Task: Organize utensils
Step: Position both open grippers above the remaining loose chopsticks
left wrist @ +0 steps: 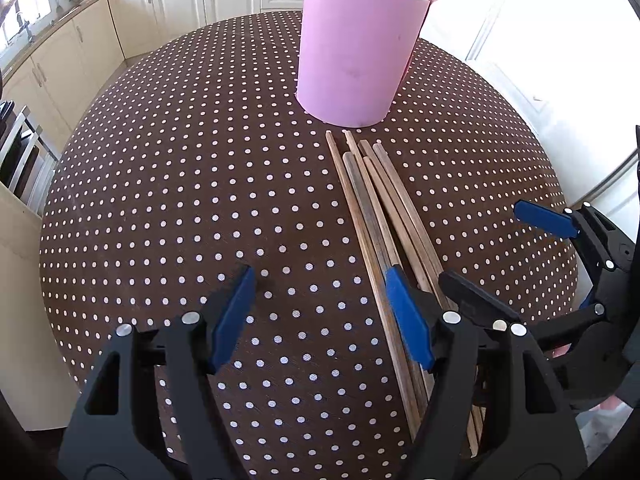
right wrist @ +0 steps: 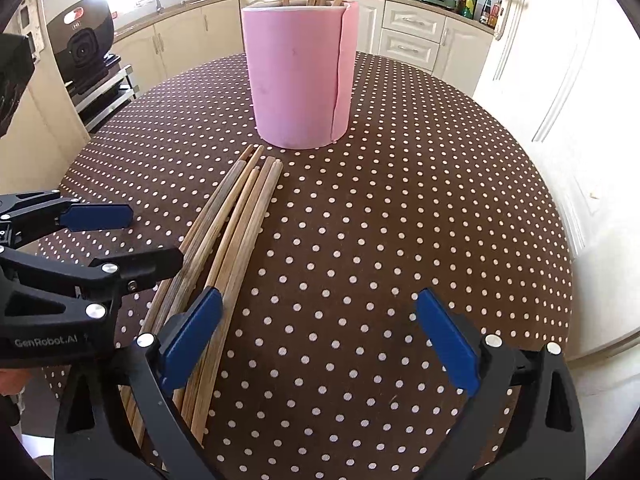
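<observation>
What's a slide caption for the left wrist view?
Open left hand-held gripper beside loose chopsticks lying before the pink holder on the dotted table.

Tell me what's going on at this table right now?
A person is sorting chopsticks with two handheld grippers. Several chopsticks already stand in the pink holder; a loose bundle of chopsticks lies on the dotted tablecloth in front of it. The left gripper and right gripper hang over the near end of the bundle, jaws open, holding nothing.
</observation>
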Demonstrator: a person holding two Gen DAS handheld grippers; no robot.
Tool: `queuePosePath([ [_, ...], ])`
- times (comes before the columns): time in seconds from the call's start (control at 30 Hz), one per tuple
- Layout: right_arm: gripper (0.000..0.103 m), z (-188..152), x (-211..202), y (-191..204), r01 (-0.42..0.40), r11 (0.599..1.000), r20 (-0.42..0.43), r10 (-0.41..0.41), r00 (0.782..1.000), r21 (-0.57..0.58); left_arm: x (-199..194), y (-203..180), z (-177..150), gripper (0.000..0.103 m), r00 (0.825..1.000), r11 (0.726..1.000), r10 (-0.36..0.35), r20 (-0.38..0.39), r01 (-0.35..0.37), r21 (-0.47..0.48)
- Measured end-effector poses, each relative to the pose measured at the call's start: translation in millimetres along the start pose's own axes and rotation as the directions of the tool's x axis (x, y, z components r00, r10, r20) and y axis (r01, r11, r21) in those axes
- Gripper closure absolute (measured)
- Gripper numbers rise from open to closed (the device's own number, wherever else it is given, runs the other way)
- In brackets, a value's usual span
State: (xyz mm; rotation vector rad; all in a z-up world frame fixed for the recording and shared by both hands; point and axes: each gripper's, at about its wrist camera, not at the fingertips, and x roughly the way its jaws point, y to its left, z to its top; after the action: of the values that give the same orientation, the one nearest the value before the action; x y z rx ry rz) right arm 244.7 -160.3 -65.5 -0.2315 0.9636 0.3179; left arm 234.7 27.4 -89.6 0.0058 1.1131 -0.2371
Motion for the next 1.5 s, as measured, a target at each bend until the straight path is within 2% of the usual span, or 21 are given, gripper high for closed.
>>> queuePosePath([
  [0.23,0.009,5,4,4,0.041,0.999,0.01,-0.041,0.999,-0.015,1,7,4,0.036,1.0,1.0,-0.008,-0.012,0.008,-0.02],
  [0.47,0.009,3,2,0,0.01,0.999,-0.046,-0.008,0.999,0.032,-5,18,0,0.036,0.999,0.999,-0.029,-0.015,0.028,-0.031],
  [0.63,0.009,0,0,5,0.019,1.0,-0.051,-0.018,0.999,0.006,-9,22,-8,0.036,0.999,0.998,-0.043,-0.027,0.042,-0.044],
  [0.7,0.009,2,7,10,0.04,0.999,-0.079,-0.04,0.996,-0.004,-10,22,-9,0.036,0.998,0.998,-0.045,-0.032,0.044,-0.052],
  [0.77,0.01,6,8,12,0.05,0.999,-0.066,-0.05,0.997,-0.001,-12,22,-10,0.036,0.998,0.997,-0.051,-0.036,0.049,-0.059],
  [0.9,0.021,7,5,16,0.03,0.999,-0.066,-0.031,0.997,-0.014,-16,21,-10,0.036,0.997,0.996,-0.066,-0.042,0.063,-0.062],
  [0.97,0.043,4,0,20,0.011,1.0,-0.068,-0.013,0.998,-0.029,-15,17,-9,0.036,0.997,0.997,-0.06,-0.049,0.058,-0.045],
  [1.07,0.057,1,-5,25,-0.013,0.999,-0.077,0.009,0.997,-0.053,-14,13,-8,0.037,0.997,0.998,-0.056,-0.053,0.053,-0.044],
  [1.27,0.059,0,-2,22,-0.038,0.998,-0.082,0.033,0.996,-0.055,-12,14,-7,0.048,0.998,0.998,-0.039,-0.05,0.037,-0.052],
  [1.5,0.059,-2,-4,21,-0.041,0.997,-0.069,0.037,0.997,-0.059,-3,16,9,0.048,0.998,0.997,-0.019,-0.059,0.014,-0.08],
])
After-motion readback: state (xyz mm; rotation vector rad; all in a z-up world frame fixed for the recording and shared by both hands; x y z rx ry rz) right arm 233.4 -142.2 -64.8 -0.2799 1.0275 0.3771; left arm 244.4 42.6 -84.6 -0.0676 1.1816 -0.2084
